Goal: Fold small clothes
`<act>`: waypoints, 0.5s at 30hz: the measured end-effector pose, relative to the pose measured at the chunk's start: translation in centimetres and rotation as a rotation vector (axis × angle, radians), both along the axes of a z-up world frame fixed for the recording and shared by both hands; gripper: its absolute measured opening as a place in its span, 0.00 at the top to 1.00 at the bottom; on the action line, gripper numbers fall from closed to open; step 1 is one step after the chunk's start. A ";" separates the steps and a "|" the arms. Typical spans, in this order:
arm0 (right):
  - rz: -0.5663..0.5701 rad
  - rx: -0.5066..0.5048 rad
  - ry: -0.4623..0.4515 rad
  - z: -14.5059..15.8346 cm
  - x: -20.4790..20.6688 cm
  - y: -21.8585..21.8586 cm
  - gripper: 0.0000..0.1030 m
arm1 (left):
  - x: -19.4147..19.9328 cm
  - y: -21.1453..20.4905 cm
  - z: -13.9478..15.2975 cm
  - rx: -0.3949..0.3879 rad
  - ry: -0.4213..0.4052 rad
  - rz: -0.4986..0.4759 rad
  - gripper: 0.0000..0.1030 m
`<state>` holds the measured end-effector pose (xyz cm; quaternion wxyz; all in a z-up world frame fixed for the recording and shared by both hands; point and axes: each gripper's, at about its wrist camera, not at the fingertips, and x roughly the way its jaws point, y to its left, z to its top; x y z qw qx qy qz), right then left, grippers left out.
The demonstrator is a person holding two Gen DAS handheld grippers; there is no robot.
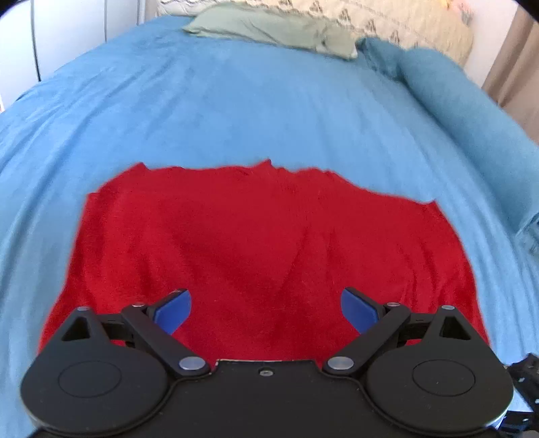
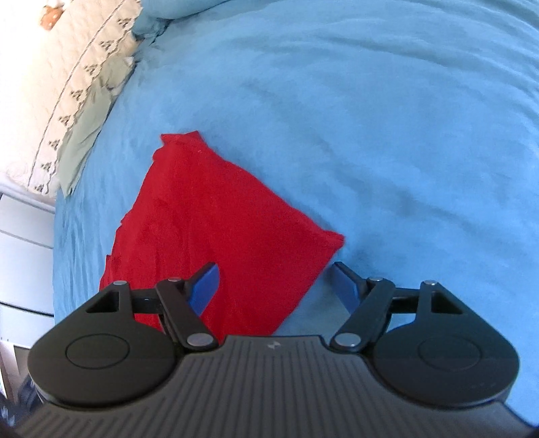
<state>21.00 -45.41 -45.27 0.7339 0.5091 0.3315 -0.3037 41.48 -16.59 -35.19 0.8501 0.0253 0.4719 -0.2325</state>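
Note:
A red garment (image 1: 252, 242) lies flat on the blue bedspread (image 1: 235, 111), folded into a rough rectangle. My left gripper (image 1: 266, 306) is open and empty, held above the garment's near edge. In the right wrist view the same red garment (image 2: 219, 229) lies to the left and ahead. My right gripper (image 2: 274, 283) is open and empty over the garment's near right edge, its left finger (image 2: 203, 289) over the red cloth and its right finger (image 2: 347, 286) over the blue bedspread (image 2: 370, 134).
A pale green pillow (image 1: 269, 30) and a patterned cream headboard cover (image 1: 387, 23) lie at the far end of the bed. A rolled blue blanket (image 1: 454, 111) lies along the right side. White drawers (image 2: 23, 252) stand beside the bed.

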 end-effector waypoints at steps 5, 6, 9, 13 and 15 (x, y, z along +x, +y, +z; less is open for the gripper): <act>0.000 0.025 -0.044 -0.3 0.8 -0.5 0.14 | 0.6 -1.1 -2.4 0.052 0.039 0.047 0.06; -0.014 0.036 -0.046 -0.6 0.7 -0.7 0.14 | 0.7 -1.0 -2.8 0.053 0.048 0.055 0.06; -0.044 0.059 -0.057 -1.3 0.6 -1.0 0.17 | 0.9 -1.3 -3.3 0.084 0.040 0.046 0.06; 0.000 0.019 -0.020 -1.1 1.0 -0.8 0.29 | 0.9 -2.2 -4.0 0.148 0.016 0.011 0.06; -0.006 0.016 -0.006 -1.1 1.0 -0.9 0.37 | 0.8 -2.3 -4.3 0.165 0.007 -0.005 0.04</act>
